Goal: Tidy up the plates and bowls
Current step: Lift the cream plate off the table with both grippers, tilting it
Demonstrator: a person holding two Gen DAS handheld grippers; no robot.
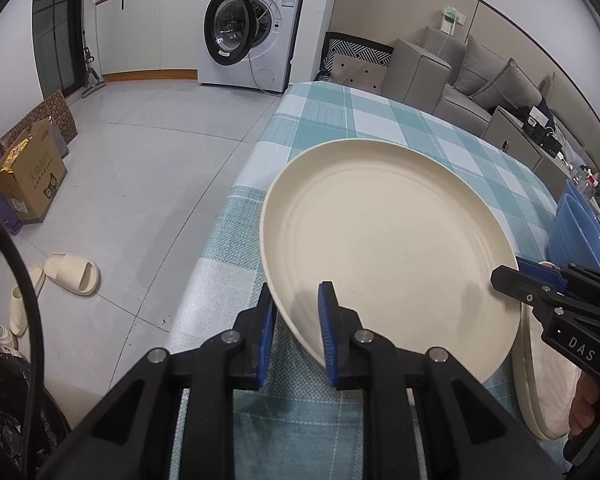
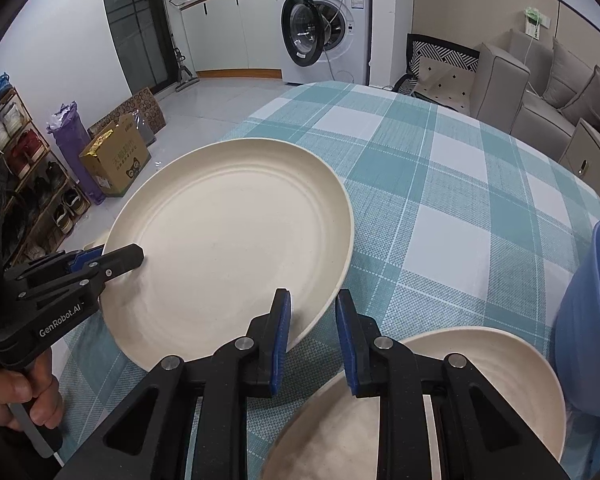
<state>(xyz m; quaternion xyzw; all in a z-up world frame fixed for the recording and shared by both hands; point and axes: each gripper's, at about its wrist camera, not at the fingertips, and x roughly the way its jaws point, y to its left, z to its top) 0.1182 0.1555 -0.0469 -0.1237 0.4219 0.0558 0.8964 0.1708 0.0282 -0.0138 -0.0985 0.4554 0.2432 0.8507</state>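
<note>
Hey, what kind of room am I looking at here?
Most likely an open-plan flat, laundry corner joined to a living area: a washing machine by white cabinets, a grey sofa, and a table with a checked cloth holding a cream plate.

The left black two-finger gripper with blue pads points steeply down, its jaws clamped on the near rim of the large cream round plate. The right black two-finger gripper with blue pads tilts down likewise, gripping that plate's opposite edge. A bare hand wraps the left gripper's handle.
</note>
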